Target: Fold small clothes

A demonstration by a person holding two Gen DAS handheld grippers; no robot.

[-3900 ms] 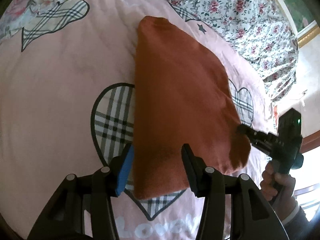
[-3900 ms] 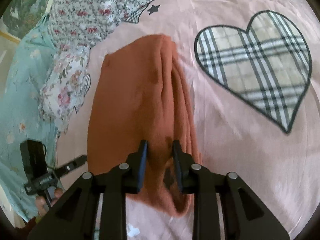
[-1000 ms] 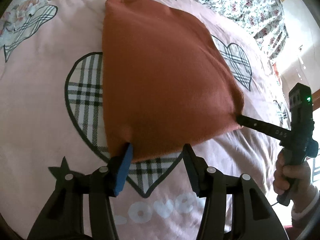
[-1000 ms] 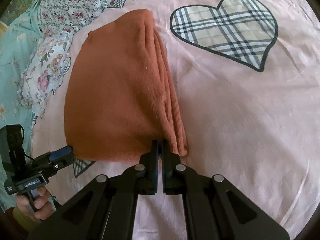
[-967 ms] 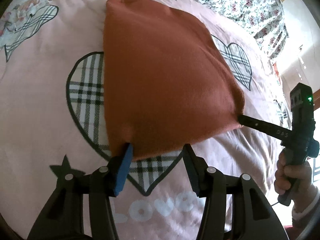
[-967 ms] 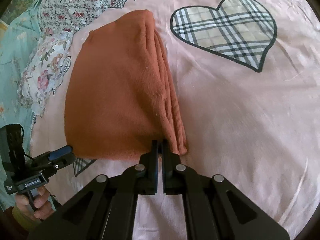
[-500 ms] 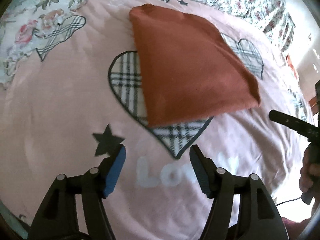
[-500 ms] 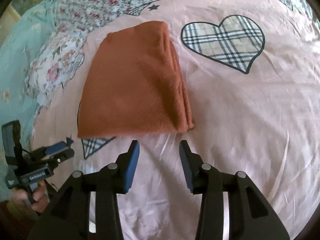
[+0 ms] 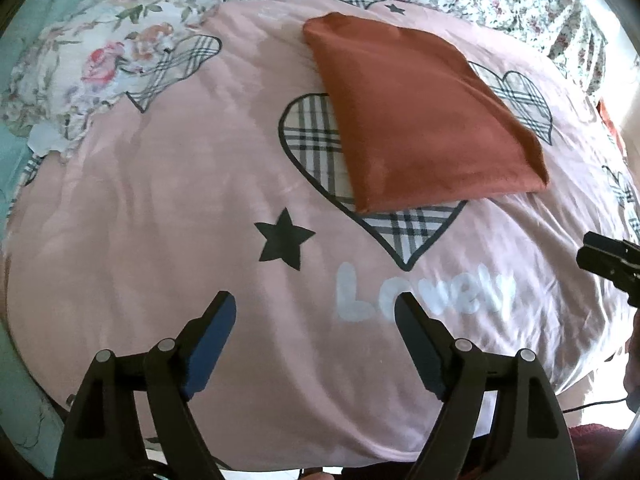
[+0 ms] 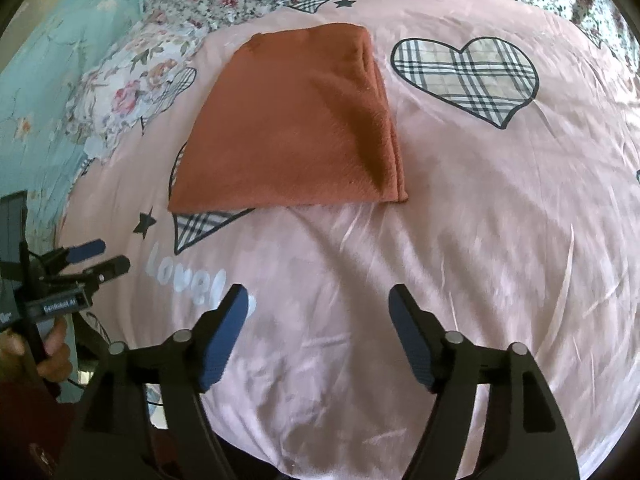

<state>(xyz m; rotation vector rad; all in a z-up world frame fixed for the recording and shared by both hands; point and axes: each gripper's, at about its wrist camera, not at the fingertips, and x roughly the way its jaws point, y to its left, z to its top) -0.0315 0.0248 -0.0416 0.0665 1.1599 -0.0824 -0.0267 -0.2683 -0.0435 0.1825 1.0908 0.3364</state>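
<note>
two grippers agape, empty | folded rust garment [image 9: 420, 120] flat | pink heart-print quilt [image 9: 160, 208]

Left tongs [image 9: 314, 308]: I read the jaws spread wide, nothing between them; they have just been opening. Blue pads [image 9: 210, 344] face inward, and the tool points steeply down. Right tongs [image 10: 318, 300]: jaws likewise wide apart and empty, also just opened up. In the right wrist view I see the left tongs at the left edge, gripped by the left hand [image 10: 48, 354]. The right tongs' tips show at the right edge of the left wrist view.
</note>
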